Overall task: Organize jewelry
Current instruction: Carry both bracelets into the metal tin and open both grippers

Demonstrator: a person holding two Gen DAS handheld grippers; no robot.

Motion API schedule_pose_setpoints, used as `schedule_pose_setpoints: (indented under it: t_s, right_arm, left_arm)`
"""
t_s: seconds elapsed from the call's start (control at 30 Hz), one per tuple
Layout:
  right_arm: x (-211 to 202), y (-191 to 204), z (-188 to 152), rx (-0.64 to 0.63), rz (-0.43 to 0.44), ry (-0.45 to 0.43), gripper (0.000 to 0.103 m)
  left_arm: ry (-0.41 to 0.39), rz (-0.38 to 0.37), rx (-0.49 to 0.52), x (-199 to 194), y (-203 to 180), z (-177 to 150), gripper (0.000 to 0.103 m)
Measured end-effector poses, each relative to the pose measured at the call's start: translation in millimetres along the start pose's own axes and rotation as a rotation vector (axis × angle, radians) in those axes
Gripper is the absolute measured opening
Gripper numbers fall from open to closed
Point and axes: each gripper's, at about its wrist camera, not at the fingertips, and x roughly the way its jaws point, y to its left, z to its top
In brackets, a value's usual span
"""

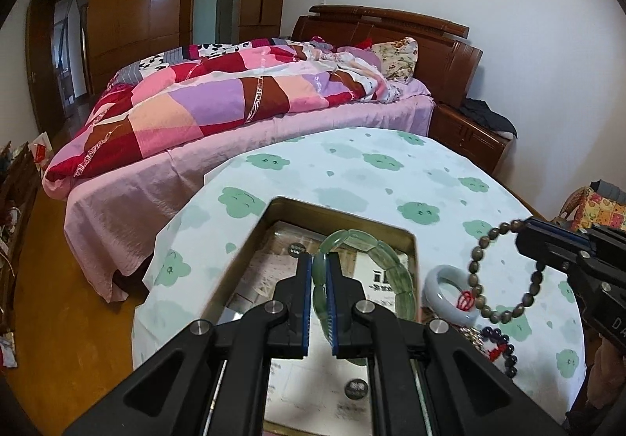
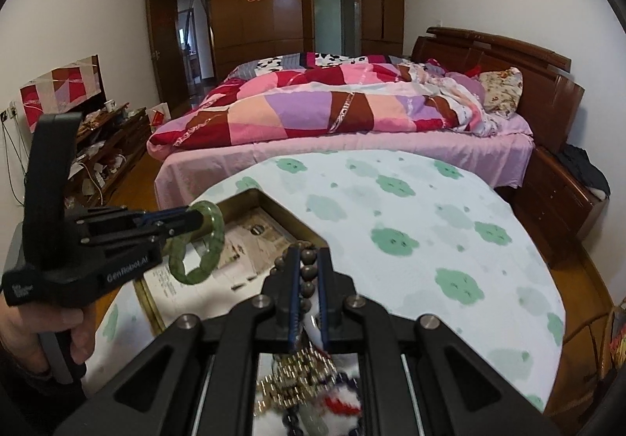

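- In a bedroom, the left hand-held gripper pinches a green jade-coloured bracelet of flat stone links, its two pads pressed onto one link, the loop hanging over an open metal tin.
- The tin sits on a worktop covered with a white cloth printed with green cloud faces; printed paper lines the bottom of the tin.
- The right hand-held gripper is clamped on a brown beaded bracelet; seen from the left wrist, the ring of beads hangs from its tip above the cloth, to the right of the tin.
- On the cloth just right of the tin lies a pale bangle with a red tassel knot, and nearer the camera a heap of dark purple beads beside gold-coloured chain.
- From the right wrist, that heap appears blurred beneath the gripper's frame, a tangle of gold chain, dark beads and red-and-white pieces.
- A person's hand grips the handle of the left tool at the left edge of the right wrist view.
- Behind the worktop stands a bed with a pink sheet and a patchwork quilt, and beyond it a wooden wardrobe wall.
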Motion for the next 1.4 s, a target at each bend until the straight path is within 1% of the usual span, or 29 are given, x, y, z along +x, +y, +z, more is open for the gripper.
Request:
schedule_pose_setpoints:
  t_s: [0.07, 0.23, 0.27, 0.4, 0.57, 0.87, 1.4]
  right_arm:
    - [9.3, 3.3, 5.1, 0.01, 0.02, 0.007, 0.01]
    - [28.1, 12.7, 9.0, 0.01, 0.034, 0.034, 0.01]
    - [33.5, 15.4, 9.6, 0.009, 0.035, 0.038, 0.01]
    - [47.3, 22.4, 12.1, 0.005, 0.034, 0.05, 0.01]
    - [62.1, 21.9, 12.2, 0.009, 0.02, 0.07, 0.01]
    - [79.8, 20.1, 9.0, 0.02, 0.002, 0.106, 0.01]
    - [95.0, 17.3, 1.0, 0.027, -0.008, 0.148, 0.01]
  left_arm:
    - [0.004, 0.003, 0.006, 3.9, 3.1, 4.4, 0.006]
    - [0.004, 0.017, 0.041, 12.1, 7.5, 10.6, 0.006]
    - [0.005, 0.026, 0.048, 14.7, 9.0, 10.5, 0.006]
    - [0.021, 0.022, 0.057, 25.1, 10.1, 8.5, 0.006]
    - [0.031, 0.03, 0.062, 33.6, 11.7, 6.8, 0.006]
    - [0.047, 0.055, 0.064, 42.9, 20.5, 6.3, 0.006]
    - [0.076, 0.064, 0.085, 51.9, 18.9, 1.2, 0.006]
